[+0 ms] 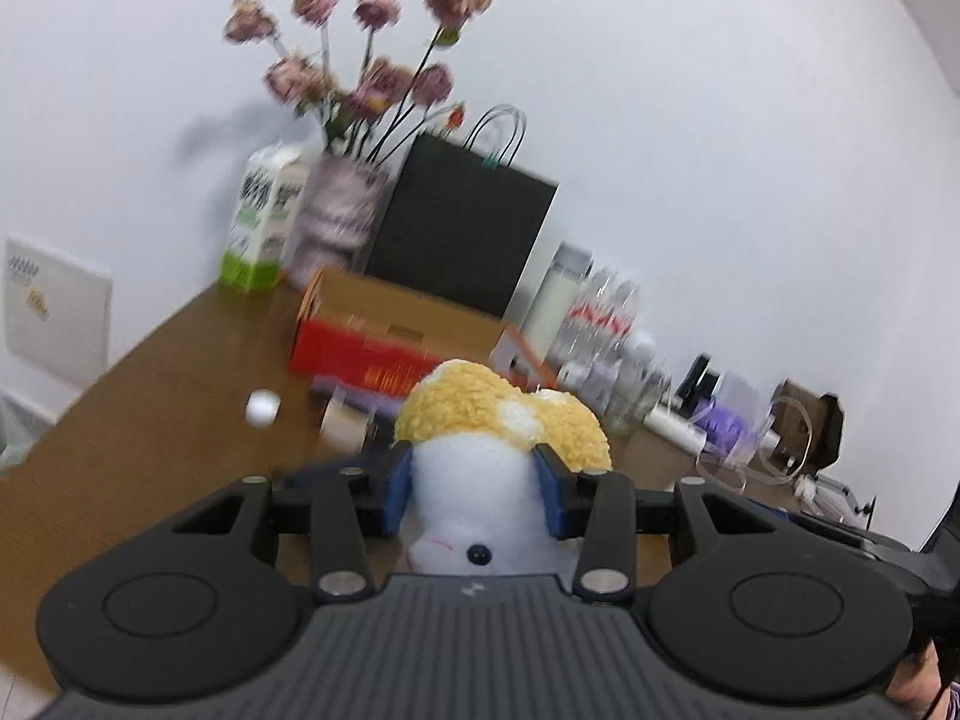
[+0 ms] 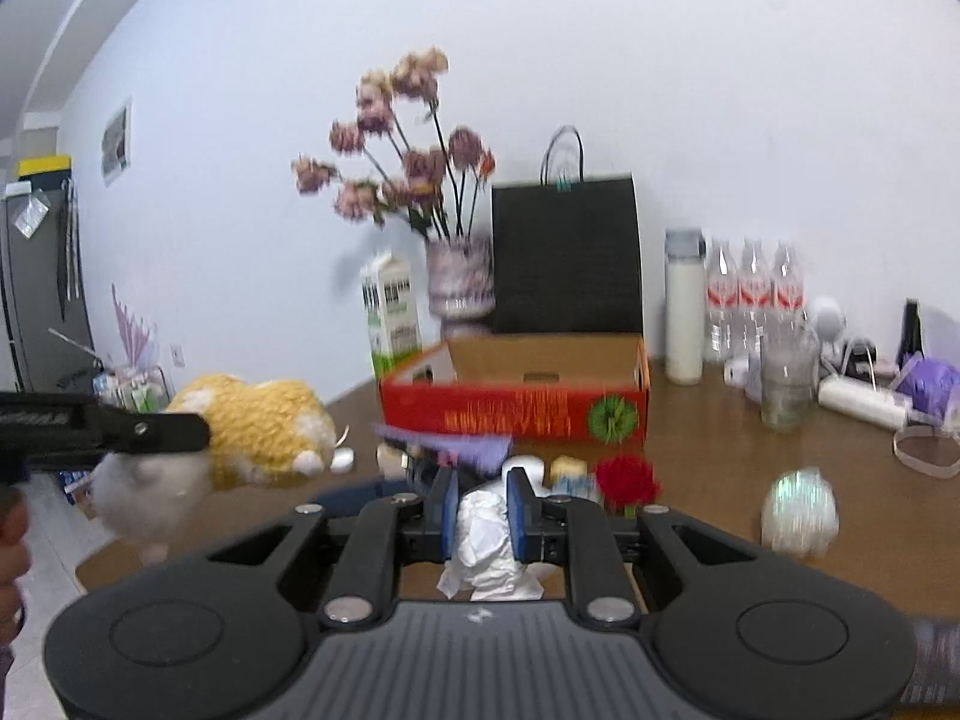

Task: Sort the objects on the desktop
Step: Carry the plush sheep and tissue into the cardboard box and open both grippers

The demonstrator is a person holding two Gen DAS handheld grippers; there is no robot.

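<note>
We hold the plush toy (image 1: 480,516) in the left gripper (image 1: 477,495) and crumpled tissue (image 2: 480,531) in the right gripper (image 2: 480,510), both clamped tight, and the soft tissue may slip out before the red box (image 2: 516,414) at 12 o'clock.

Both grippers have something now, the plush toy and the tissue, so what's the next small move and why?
Probably carry the plush toy forward over the open red box first. The left gripper is clamped on it above the table, and the right gripper holds only the crumpled tissue.

Yellow-white plush toy (image 1: 480,468) and crumpled tissue (image 2: 480,534), both clamped.
</note>
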